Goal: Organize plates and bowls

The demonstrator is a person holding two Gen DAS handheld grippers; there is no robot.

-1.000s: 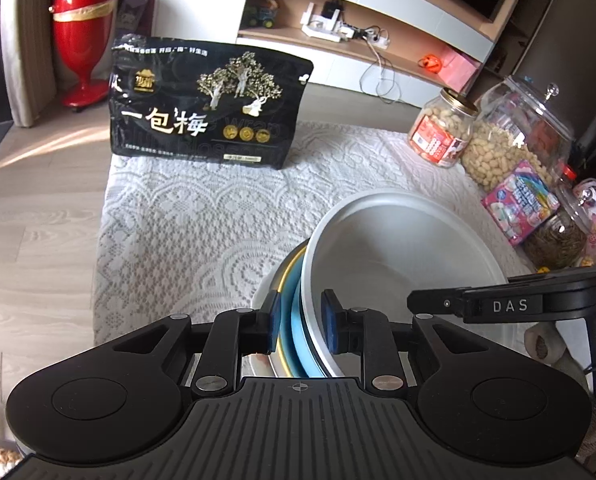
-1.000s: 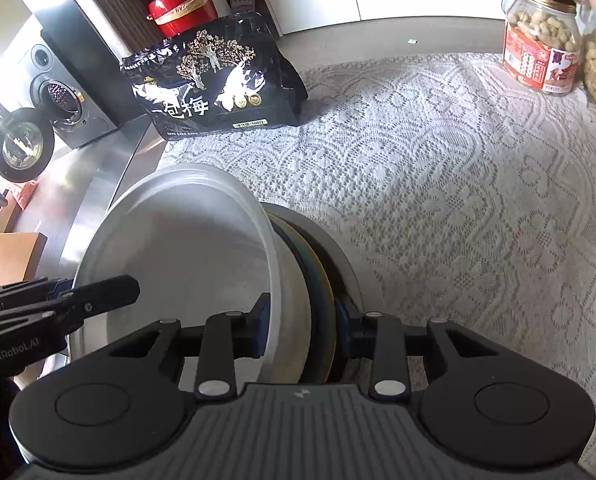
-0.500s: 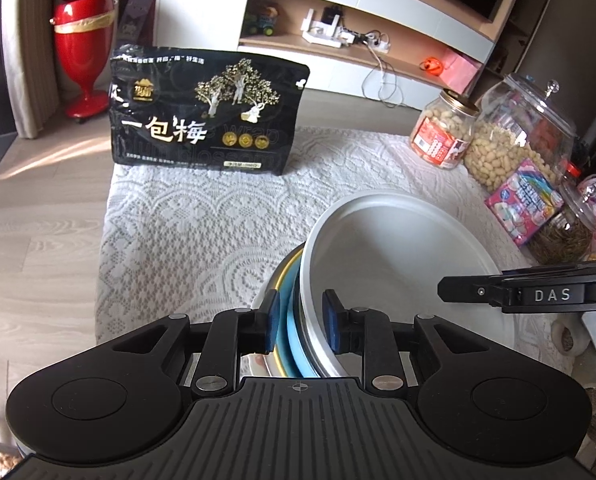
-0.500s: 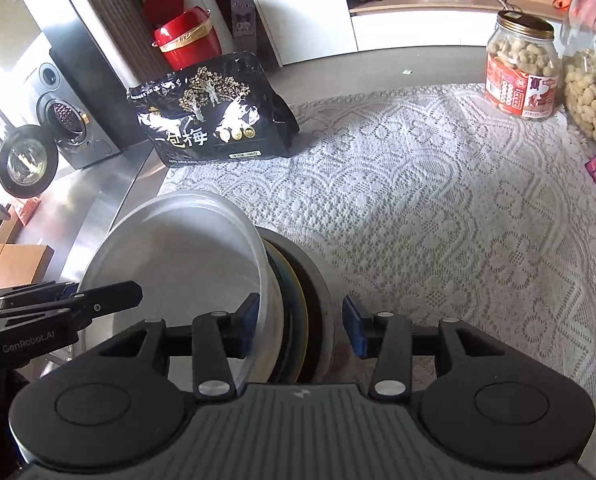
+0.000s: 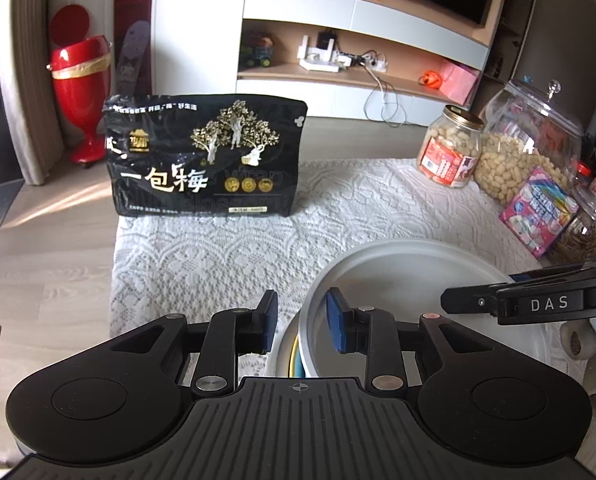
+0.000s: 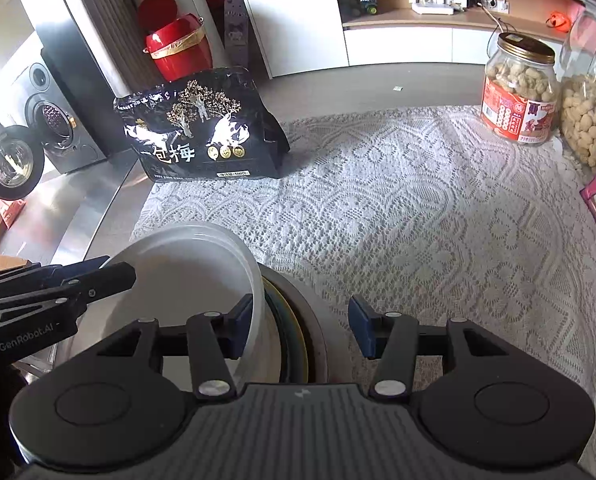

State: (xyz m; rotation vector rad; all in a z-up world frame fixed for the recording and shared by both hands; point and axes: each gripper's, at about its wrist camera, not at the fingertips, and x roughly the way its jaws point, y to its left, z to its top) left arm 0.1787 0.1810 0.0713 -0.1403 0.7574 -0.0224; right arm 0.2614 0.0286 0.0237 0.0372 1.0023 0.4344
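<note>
A stack of dishes sits on the lace tablecloth (image 5: pixel 226 256) near the front edge: a white bowl (image 5: pixel 410 280) on top, with blue and yellow plate rims (image 5: pixel 296 354) and a grey plate under it. My left gripper (image 5: pixel 301 320) is open, its jaws astride the stack's left rim without touching. My right gripper (image 6: pixel 300 322) is open, its jaws wide apart astride the right rim, over the white bowl (image 6: pixel 186 264) and the dark plate edges (image 6: pixel 294 320).
A black snack bag (image 5: pixel 204 156) stands at the cloth's far left. A peanut jar (image 5: pixel 450 146), a large glass jar of nuts (image 5: pixel 526 140) and a pink packet (image 5: pixel 538 210) line the right side. The table's left edge drops to the floor.
Both grippers were shut on the stack's rims a second ago. Both have opened and let go, the right first, and both have drawn back and up a little.
</note>
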